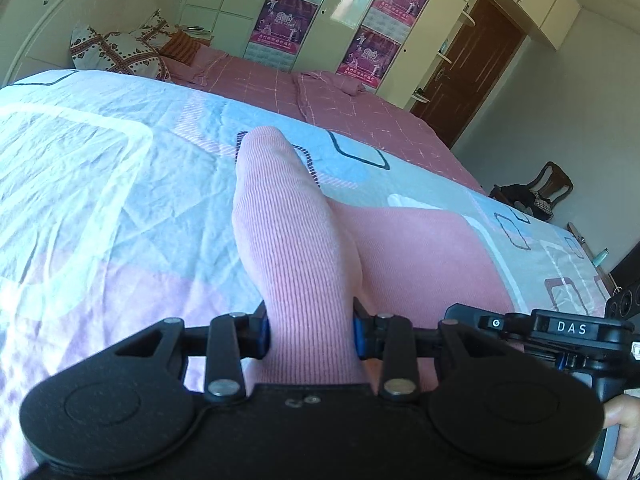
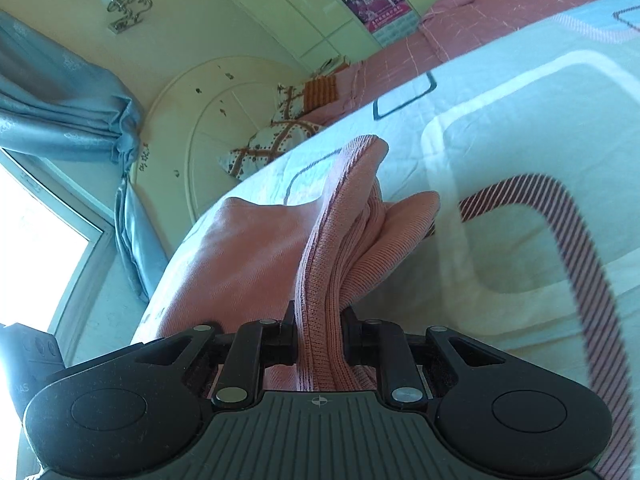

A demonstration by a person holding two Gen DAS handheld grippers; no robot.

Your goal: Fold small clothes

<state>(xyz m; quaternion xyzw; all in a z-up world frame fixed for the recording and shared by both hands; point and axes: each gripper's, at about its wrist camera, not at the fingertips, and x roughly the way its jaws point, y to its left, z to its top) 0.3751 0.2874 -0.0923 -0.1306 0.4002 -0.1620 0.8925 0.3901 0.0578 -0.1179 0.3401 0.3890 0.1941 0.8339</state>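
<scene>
A small pink ribbed knit garment [image 1: 296, 240] is held up over the bed by both grippers. My left gripper [image 1: 311, 332] is shut on a thick bunched part of it, which sticks forward between the jaws; the rest of the cloth [image 1: 424, 256] spreads to the right on the patterned sheet. In the right wrist view my right gripper [image 2: 318, 336] is shut on a hemmed edge of the same pink garment [image 2: 340, 216], whose folds hang ahead and to the left. The other gripper's black body [image 1: 560, 328] shows at the right of the left wrist view.
The bed carries a pale blue and white patterned sheet [image 1: 100, 168] over a pink checked cover [image 1: 360, 100]. Pillows [image 1: 120, 52] lie by the white headboard [image 2: 224, 120]. Wardrobe doors with posters, a brown door [image 1: 472, 68], a chair [image 1: 544, 192] and a blue curtain [image 2: 60, 92] surround it.
</scene>
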